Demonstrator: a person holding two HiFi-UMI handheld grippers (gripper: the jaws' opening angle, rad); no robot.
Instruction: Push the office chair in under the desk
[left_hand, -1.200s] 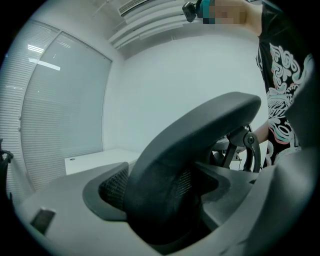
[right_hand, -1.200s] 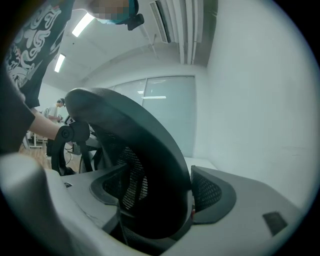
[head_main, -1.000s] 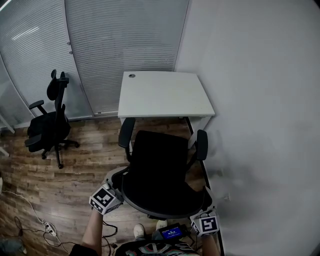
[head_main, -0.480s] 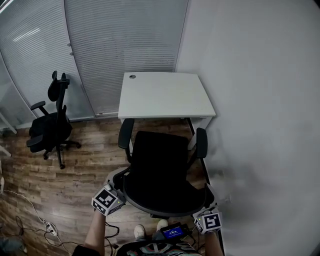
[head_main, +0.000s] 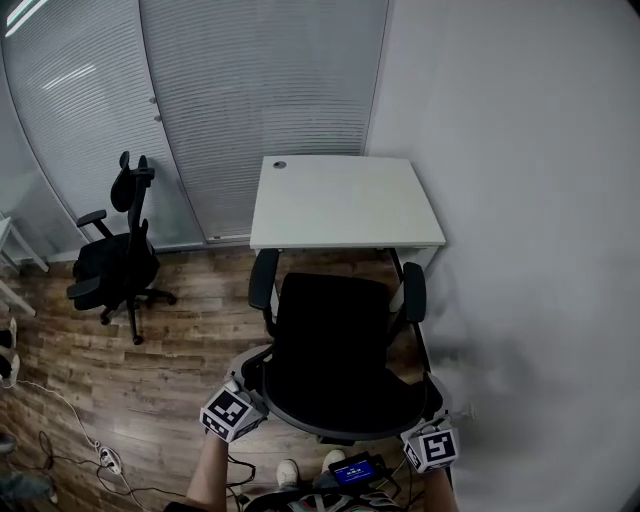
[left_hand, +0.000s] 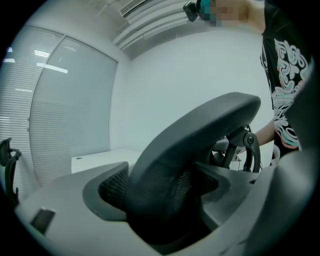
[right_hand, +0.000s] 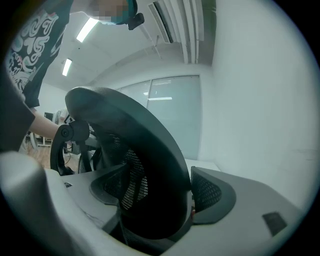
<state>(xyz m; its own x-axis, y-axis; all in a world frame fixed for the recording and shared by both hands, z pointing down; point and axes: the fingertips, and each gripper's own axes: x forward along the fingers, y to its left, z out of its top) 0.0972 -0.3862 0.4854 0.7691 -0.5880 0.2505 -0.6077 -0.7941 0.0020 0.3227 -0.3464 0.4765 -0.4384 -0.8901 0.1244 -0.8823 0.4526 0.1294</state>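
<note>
**Jaws clamped on the chair back, left and right**

Both pairs of jaws are pinching the grey backrest rim of the office chair. The left gripper has the rim's left curve; its own view shows the curved frame filling the gap between its jaws, with mesh against both sides. The right gripper grips the rim's right curve the same way, and in its own view the dark frame sits wedged between the jaws.

A plain white wall takes up the right side of the head view. A partition of slatted blinds runs along the back. Wood-plank floor covers the lower left.

The white desk stands in the corner, its right edge along the wall and its far edge against the blinds. It has a small round grommet near its far left corner.

The office chair stands in front of the desk, facing it, backrest toward the person. Its two armrests reach up to the desk's near edge, while the seat lies mostly out from under the top.

A second black chair stands well apart to the left, near the blinds.

At the bottom edge, a small device with a blue screen sits at the person's waist, beside a light shoe. A white cord and plug strip lie on the floor at lower left.
</note>
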